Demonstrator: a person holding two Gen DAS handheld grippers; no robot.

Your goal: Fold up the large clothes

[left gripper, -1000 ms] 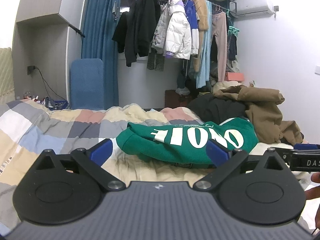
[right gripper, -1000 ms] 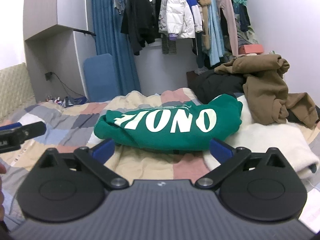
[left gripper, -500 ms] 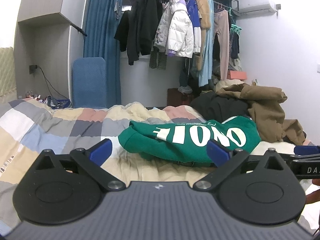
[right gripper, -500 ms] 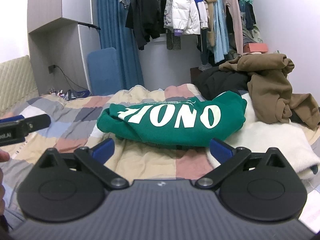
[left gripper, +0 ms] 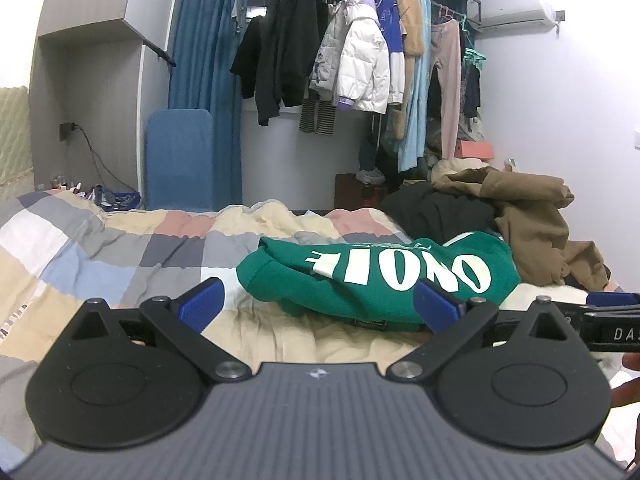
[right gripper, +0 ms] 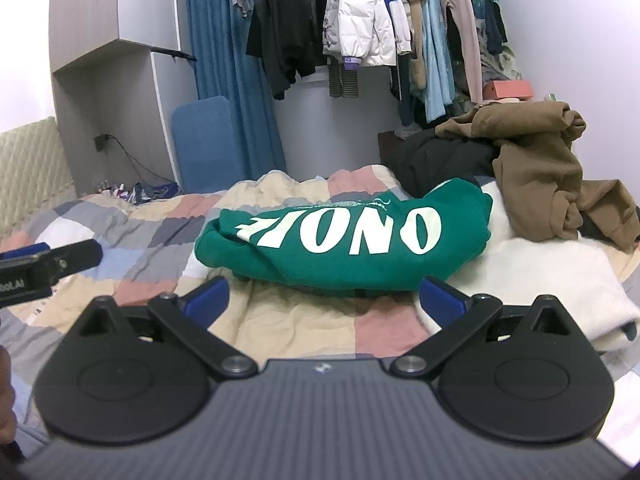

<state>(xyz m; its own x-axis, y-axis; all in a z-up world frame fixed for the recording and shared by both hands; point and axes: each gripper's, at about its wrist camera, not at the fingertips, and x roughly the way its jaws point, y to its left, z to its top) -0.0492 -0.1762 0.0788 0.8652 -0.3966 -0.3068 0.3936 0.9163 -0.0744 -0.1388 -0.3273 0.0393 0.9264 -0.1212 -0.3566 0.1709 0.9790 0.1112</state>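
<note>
Left tool [left gripper: 318, 306] and right tool [right gripper: 324, 295] gape, empty.

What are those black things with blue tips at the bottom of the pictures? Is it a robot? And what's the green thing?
No robot: a person holds a grabbing tool in each hand, and each has a camera looking out past its two blue tips. One picture is from the left tool, the other from the right tool. Both are open and hold nothing. Each camera also catches the other tool at its edge. The green thing is a green sweatshirt with white letters, folded into a bundle on a checkered quilt. Beside it lie a white garment and a brown one.
</note>
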